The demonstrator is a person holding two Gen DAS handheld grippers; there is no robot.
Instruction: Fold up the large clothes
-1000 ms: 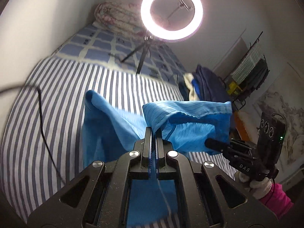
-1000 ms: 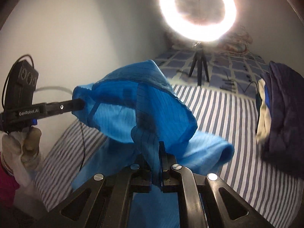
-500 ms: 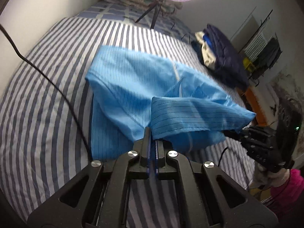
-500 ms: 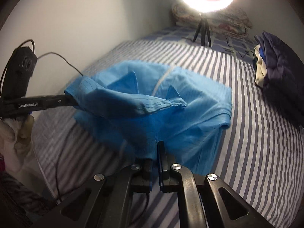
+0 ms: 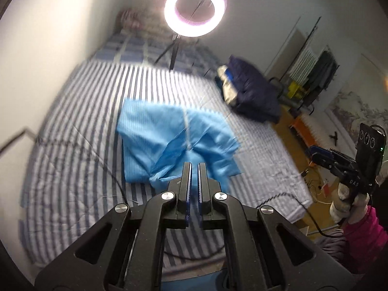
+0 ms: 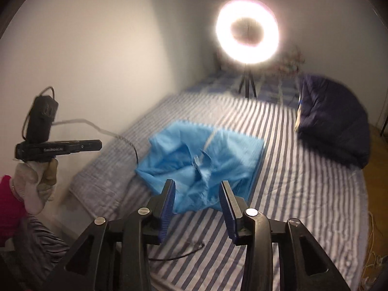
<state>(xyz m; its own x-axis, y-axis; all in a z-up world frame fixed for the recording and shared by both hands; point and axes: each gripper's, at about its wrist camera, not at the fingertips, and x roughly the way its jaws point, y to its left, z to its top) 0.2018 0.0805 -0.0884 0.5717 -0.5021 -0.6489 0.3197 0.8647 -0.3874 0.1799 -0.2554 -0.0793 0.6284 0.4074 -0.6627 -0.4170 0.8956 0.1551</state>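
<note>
The blue garment (image 5: 174,140) is lying crumpled on the striped bed sheet (image 5: 80,126), roughly mid-bed, with its far edge fairly straight and its near edge bunched and rumpled. Bare sheet is showing on all sides of it: a wide band toward the wall on the left, a strip toward the bed's right edge, and open stripes between it and both grippers.

The left gripper (image 5: 194,169) is hovering above the garment's near edge with its jaws drawn almost together, only a thin slit between the blue pads and no cloth in it. The right gripper (image 6: 197,191) is standing with its jaws parted, having just been opening, and nothing is lying between them; the garment is resting on the bed beyond its fingertips.

A dark navy pile of clothes (image 6: 334,118) is sitting near the bed's right side, well apart from the garment. A lit ring light (image 6: 247,31) on a tripod is standing at the far end of the bed. A black cable (image 6: 131,143) is trailing across the sheet just left of the garment, and another is running over the near edge of the bed
</note>
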